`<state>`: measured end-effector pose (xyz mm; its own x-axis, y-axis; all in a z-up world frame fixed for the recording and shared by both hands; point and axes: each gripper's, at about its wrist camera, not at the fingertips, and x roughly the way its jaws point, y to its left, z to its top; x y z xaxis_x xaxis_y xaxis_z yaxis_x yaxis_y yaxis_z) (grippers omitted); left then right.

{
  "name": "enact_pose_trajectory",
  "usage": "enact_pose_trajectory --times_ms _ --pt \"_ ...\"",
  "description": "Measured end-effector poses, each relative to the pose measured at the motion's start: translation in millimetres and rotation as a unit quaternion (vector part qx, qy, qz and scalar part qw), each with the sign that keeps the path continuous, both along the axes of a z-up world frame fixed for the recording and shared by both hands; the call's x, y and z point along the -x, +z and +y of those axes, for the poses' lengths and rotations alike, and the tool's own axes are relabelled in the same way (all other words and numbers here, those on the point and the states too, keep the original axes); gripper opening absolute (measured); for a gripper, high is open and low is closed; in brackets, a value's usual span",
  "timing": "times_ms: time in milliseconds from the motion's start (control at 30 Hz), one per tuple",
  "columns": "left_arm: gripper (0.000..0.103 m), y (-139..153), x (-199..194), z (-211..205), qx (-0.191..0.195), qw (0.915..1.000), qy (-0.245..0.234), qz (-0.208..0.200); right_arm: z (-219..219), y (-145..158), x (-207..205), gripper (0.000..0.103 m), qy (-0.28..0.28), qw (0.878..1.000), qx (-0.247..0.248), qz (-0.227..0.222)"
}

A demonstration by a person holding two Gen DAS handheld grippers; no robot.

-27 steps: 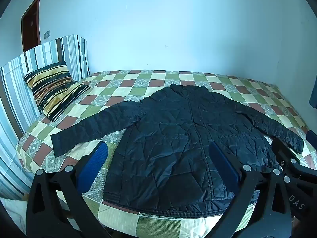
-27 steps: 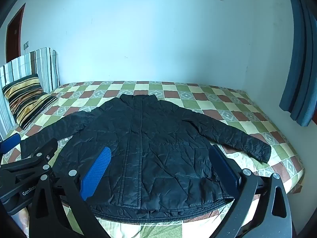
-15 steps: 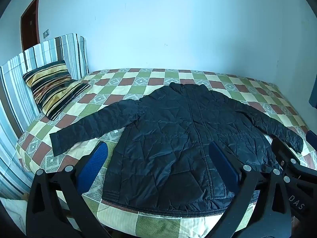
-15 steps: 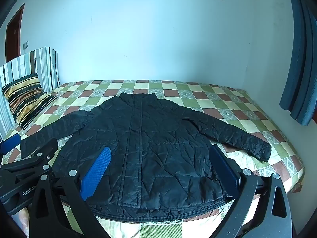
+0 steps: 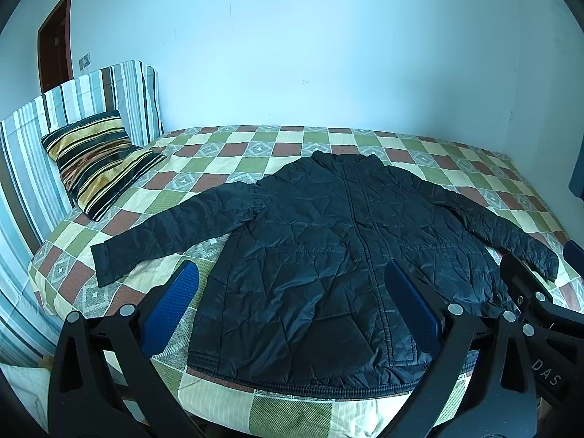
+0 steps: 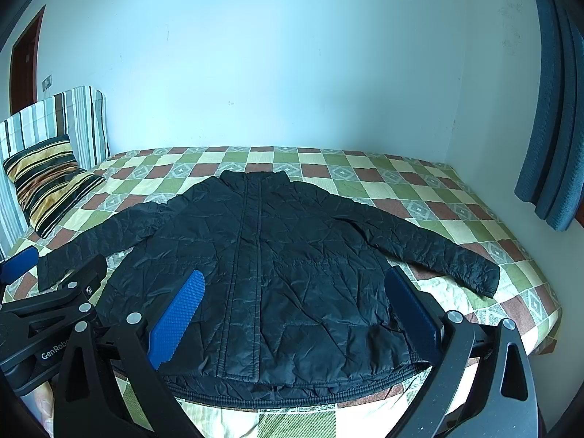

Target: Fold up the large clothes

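Left hand-held gripper (image 5: 292,303): jaws wide apart, nothing between them, poised above the near hem. Right hand-held gripper (image 6: 295,303): same, jaws apart, empty. Black quilted jacket (image 6: 270,266) lies flat on the checkered bed (image 6: 365,168), front up, sleeves spread. Striped pillow (image 5: 98,162) at the headboard.

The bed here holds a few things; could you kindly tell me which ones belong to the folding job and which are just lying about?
For the job:
- black quilted jacket, spread flat
- left tongs, open
- right tongs, open

Just lying about:
- striped pillow
- checkered bedspread
- blue curtain
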<state>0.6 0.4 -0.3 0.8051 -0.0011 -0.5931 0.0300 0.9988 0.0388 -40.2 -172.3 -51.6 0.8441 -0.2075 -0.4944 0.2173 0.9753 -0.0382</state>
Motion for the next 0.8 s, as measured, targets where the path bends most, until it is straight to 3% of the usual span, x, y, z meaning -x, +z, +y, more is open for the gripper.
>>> enact_pose_trajectory --times_ms 800 --pt "0.101 -0.1 -0.3 0.1 0.001 1.0000 0.000 0.002 0.8 -2.9 -0.9 0.098 0.000 1.000 0.000 0.002"
